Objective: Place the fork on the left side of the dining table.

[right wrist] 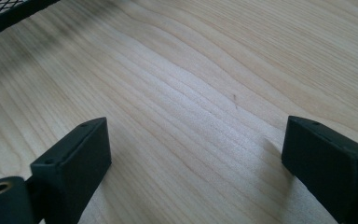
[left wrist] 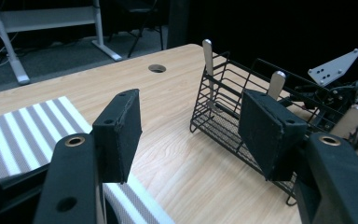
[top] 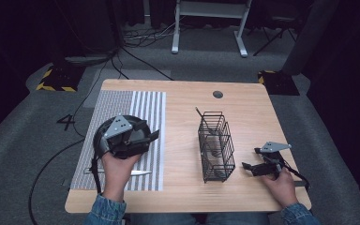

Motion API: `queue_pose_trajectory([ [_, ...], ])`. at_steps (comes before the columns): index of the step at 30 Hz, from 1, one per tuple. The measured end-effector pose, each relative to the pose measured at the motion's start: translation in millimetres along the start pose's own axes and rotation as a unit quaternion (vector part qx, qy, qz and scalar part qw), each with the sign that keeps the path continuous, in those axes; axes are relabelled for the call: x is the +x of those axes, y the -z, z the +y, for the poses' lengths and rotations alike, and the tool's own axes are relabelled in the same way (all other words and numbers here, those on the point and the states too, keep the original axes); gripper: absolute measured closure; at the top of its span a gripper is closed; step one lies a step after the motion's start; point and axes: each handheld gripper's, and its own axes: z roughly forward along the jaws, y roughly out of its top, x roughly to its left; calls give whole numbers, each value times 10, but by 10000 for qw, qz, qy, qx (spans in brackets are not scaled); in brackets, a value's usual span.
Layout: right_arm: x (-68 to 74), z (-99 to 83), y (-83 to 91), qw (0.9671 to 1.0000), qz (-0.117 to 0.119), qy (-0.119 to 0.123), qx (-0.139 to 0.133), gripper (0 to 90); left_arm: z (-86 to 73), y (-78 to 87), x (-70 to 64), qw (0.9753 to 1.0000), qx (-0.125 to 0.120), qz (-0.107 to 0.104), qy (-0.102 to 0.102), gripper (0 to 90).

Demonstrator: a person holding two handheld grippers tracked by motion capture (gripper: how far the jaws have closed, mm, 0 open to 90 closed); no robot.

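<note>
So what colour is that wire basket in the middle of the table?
The wire basket is black all over, with thin bars and a fine mesh bottom. The left gripper view shows it best.

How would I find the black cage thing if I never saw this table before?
Start at the wooden table and look right of the striped mat, near the middle. The basket stands there, between the left claw and the right claw. It is the one thing made of thin black wire, a tall box open on top with cutlery handles poking out.
</note>
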Motion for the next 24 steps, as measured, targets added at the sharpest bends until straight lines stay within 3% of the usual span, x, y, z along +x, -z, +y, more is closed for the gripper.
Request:
queue_pose_trajectory([
  [4, 0, 0, 0, 10000, -1, 1, 0, 81, 84, -211, -39, 9999, 56, -103, -66, 400],
  [17, 0, 0, 0, 10000, 0, -1, 0, 81, 284, -658, -116, 9993, 180, -273, -181, 399],
  [20, 0, 0, 0, 10000, -1, 2, 1, 81, 302, -758, -118, 9993, 190, -274, -174, 396],
  [24, 0, 0, 0, 10000, -1, 1, 0, 81, 303, -902, -75, 9991, 278, -317, -7, 395],
])
